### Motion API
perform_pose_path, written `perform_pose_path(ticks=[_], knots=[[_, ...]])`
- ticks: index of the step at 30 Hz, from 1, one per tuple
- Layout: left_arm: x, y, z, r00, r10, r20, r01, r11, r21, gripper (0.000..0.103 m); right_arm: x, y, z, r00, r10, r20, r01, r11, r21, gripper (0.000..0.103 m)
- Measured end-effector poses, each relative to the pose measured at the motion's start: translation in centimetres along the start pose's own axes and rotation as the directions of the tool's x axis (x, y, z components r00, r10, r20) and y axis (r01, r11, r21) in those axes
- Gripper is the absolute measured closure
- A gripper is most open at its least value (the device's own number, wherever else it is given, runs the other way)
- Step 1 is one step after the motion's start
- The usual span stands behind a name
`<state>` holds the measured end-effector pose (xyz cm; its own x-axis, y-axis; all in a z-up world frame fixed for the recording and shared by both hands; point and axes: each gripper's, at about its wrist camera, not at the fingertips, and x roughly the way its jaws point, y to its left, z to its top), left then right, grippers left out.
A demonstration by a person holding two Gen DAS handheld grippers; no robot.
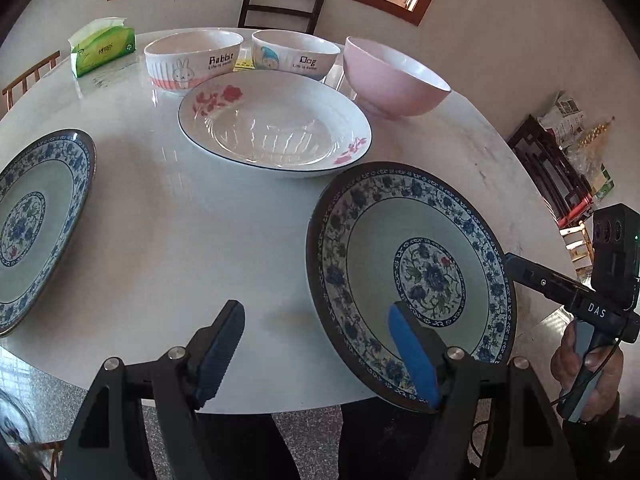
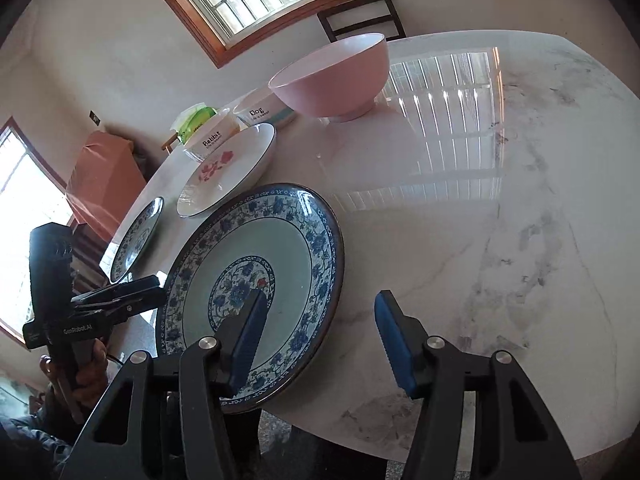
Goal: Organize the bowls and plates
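- A blue-floral plate [image 1: 412,276] with a dark rim lay at the near table edge, its near rim overhanging.
- A 2nd matching blue-floral plate [image 1: 36,224] lay flat, well apart to the left.
- A white plate [image 1: 276,120] with red flowers and a thin blue rim sat between them, farther back.
- Behind it stood 3 upright, empty bowls: the "Rabbit" bowl [image 1: 192,60], the "Dog" bowl [image 1: 296,54] and a plain pink bowl [image 1: 392,80].
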<state>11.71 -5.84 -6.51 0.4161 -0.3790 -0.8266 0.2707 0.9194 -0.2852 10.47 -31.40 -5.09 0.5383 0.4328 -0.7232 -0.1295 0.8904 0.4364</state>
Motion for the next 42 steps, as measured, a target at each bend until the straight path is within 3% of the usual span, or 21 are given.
perform_pose_path(ticks=[4, 5, 6, 7, 8, 15, 24, 42], knots=[[0.8, -0.6, -0.1, 0.999, 0.040, 0.002, -0.040, 0.999, 0.012, 0.027, 0.9, 0.4, -0.3, 1.000, -0.002, -0.019, 0.001, 1.000, -0.026, 0.056], [1.1, -0.9, -0.1, 0.999, 0.049, -0.001, -0.049, 0.999, 0.021, 0.030, 1.0, 0.6, -0.3, 1.000, -0.006, -0.023, 0.005, 0.999, -0.036, 0.062], [1.2, -1.2, -0.2, 0.998, 0.064, -0.002, -0.064, 0.998, 0.029, 0.040, 1.2, 0.8, -0.3, 0.999, -0.012, -0.030, 0.010, 0.999, -0.044, 0.074], [1.3, -1.4, -0.2, 0.996, 0.085, -0.001, -0.085, 0.995, 0.041, 0.051, 1.5, 1.1, -0.4, 0.999, -0.033, -0.035, 0.031, 0.998, -0.059, 0.078], [1.3, -1.8, -0.3, 0.997, 0.073, 0.003, -0.073, 0.996, 0.056, 0.072, 1.5, 1.5, -0.5, 0.998, -0.061, -0.022, 0.059, 0.994, -0.089, 0.083], [1.4, -2.1, -0.7, 0.996, 0.090, 0.020, -0.091, 0.995, 0.032, 0.072, 1.2, 2.7, -1.1, 0.989, -0.146, 0.040, 0.150, 0.979, -0.139, 0.083], [0.2, -2.1, -1.5, 0.998, 0.063, 0.025, -0.063, 0.998, 0.012, 0.072, -0.3, 4.8, -1.5, 0.968, -0.230, 0.100, 0.246, 0.950, -0.193, 0.083], [-4.3, 1.9, -2.7, 0.993, 0.080, 0.089, -0.073, 0.994, -0.078, 0.072, 0.0, 11.0, -1.2, 0.962, -0.241, 0.127, 0.268, 0.917, -0.296, 0.083]])
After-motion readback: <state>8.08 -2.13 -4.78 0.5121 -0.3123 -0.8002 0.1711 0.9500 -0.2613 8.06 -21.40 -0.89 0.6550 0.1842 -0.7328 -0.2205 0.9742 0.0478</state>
